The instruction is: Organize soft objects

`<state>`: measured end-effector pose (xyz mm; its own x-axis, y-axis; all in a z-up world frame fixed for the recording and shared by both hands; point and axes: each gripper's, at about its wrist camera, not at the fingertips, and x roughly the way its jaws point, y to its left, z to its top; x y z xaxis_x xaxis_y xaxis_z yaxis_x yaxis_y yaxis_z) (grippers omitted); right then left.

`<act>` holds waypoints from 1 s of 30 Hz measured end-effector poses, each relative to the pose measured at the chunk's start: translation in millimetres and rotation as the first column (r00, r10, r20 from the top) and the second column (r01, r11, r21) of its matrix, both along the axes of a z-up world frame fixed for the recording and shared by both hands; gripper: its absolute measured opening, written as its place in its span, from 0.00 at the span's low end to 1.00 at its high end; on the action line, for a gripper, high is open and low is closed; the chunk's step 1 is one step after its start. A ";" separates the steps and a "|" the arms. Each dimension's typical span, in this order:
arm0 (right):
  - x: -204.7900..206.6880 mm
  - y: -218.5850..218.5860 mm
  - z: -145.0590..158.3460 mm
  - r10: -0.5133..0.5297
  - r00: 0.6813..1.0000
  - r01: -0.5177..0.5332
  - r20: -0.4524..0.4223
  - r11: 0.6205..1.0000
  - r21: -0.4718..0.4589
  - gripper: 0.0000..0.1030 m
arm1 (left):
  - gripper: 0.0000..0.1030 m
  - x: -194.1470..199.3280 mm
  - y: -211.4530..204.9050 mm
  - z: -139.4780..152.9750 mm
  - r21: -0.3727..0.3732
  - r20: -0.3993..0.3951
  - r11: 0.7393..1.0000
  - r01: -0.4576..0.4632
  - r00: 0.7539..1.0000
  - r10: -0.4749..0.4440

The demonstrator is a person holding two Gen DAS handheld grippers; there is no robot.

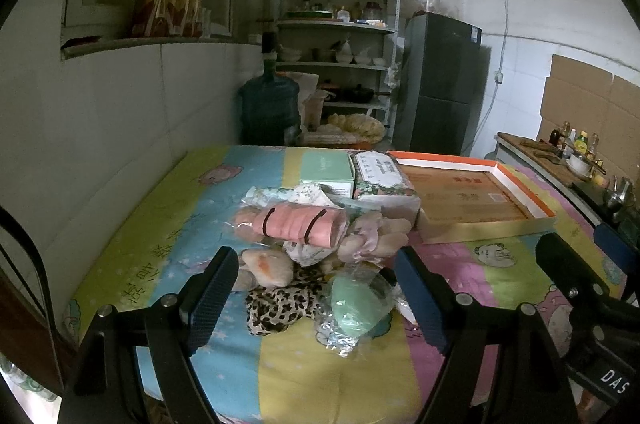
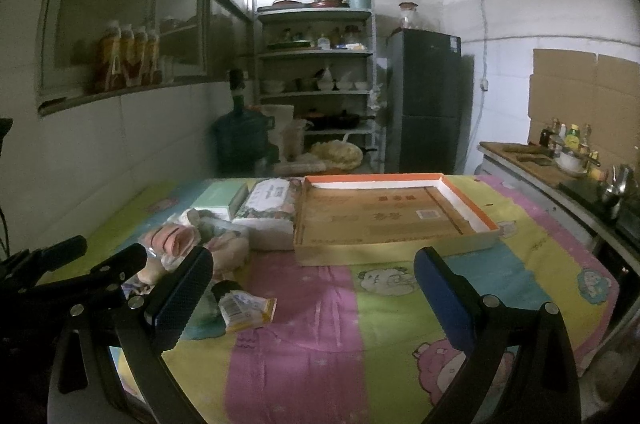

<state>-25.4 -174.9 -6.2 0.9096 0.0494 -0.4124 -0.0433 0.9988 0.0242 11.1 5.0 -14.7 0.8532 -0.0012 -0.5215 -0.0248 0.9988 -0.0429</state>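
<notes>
Left wrist view is filled by a heap of soft objects (image 1: 316, 256) lying on the cartoon-print cloth of the counter (image 1: 304, 376): a pink roll bound with two dark bands (image 1: 298, 226) on top, a leopard-print cloth (image 1: 280, 306) and a wrapped green pad (image 1: 358, 308) at the near edge, pale plush pieces between them. The heap is found straight ahead of the left tongs (image 1: 316, 300), whose jaws are spread wide and hold nothing, the leopard cloth and green pad lying between the two fingers. The pink roll's long axis runs across the view, side to side, roughly in line with the gap of the jaws. Just beyond the heap a floral tissue pack (image 1: 380, 173) and a green box (image 1: 326, 167) are seen, and to the right a shallow orange-rimmed box (image 1: 476, 197), empty. In the right wrist view the right tongs (image 2: 316, 284) are likewise wide and empty, with the heap off to their left and the box ahead. The left tongs are judged nearer the heap; the right, nearer the box.
</notes>
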 end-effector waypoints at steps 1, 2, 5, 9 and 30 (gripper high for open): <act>0.4 0.1 -0.2 0.001 1.000 -0.001 0.000 1.000 0.001 0.98 | 0.78 0.6 0.5 -0.1 0.001 0.000 1.000 0.001 1.000 -0.001; 0.3 -0.1 -0.2 0.001 1.000 -0.001 0.000 1.000 0.000 0.98 | 0.78 0.5 0.5 0.3 0.001 0.002 1.000 0.001 1.000 -0.001; 0.8 -1.0 -0.5 0.003 1.000 -0.003 -0.001 1.000 0.002 0.98 | 0.78 0.7 0.5 0.7 0.000 0.001 1.000 0.000 1.000 0.000; 2.6 0.5 -2.6 0.011 1.000 -0.011 -0.006 1.000 0.001 0.98 | 0.78 1.2 0.9 0.4 -0.003 -0.001 1.000 -0.002 1.000 0.002; 35.7 14.0 -21.8 0.145 0.987 -0.142 -0.075 0.989 0.044 0.98 | 0.77 15.5 40.7 -12.6 -0.047 -0.021 0.998 -0.039 0.999 0.038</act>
